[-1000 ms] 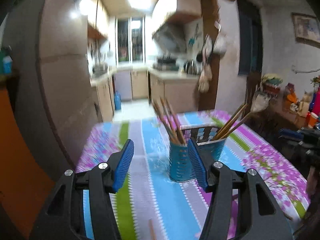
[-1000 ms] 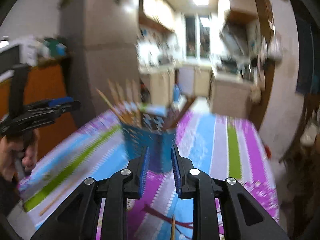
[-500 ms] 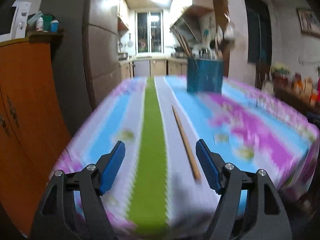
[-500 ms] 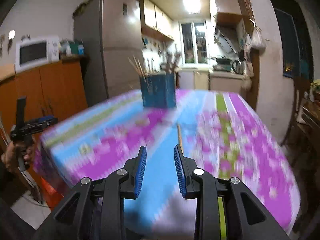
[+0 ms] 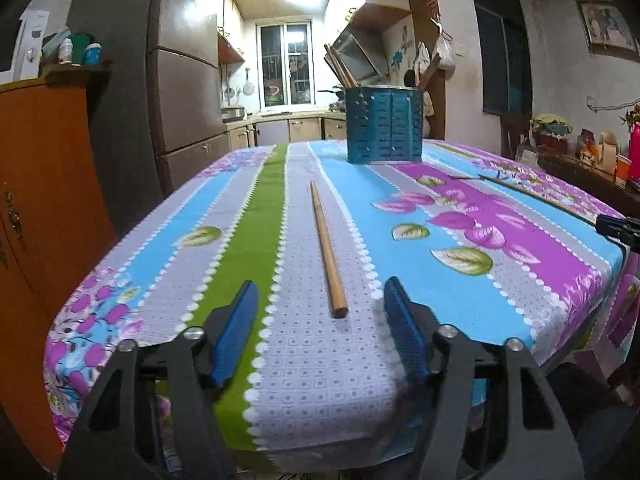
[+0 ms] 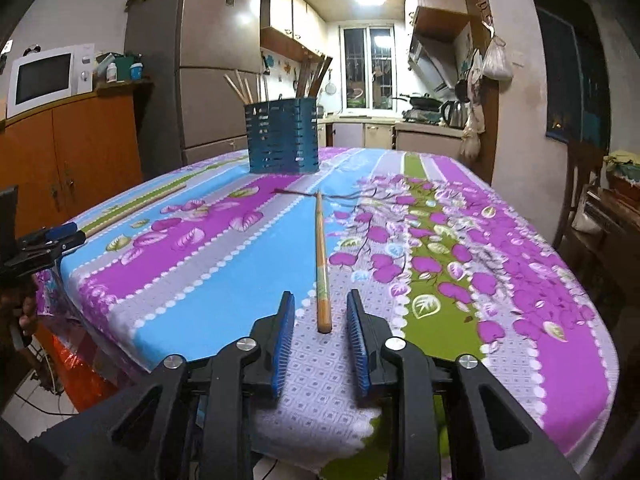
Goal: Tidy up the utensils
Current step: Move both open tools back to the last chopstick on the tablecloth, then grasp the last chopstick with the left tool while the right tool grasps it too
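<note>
A blue slotted utensil holder [image 5: 384,125] stands on the far part of the table with wooden chopsticks sticking out; it also shows in the right wrist view [image 6: 282,140]. One wooden chopstick [image 5: 327,248] lies on the cloth, its near end just ahead of my open, empty left gripper [image 5: 320,312]. Another wooden chopstick [image 6: 321,258] lies in front of my right gripper [image 6: 320,312], whose jaws stand open and empty on either side of its near end. The left gripper [image 6: 52,238] shows at the left edge of the right wrist view.
The table wears a striped floral cloth [image 5: 500,240] and its near edge is just under both grippers. An orange cabinet [image 5: 44,200] and a fridge [image 5: 180,92] stand to the left. A side shelf with jars [image 5: 592,156] is at the right.
Both grippers have pulled back from the holder and dropped low to the near table edges. Each now faces a chopstick lying on the cloth. Both stay open.
</note>
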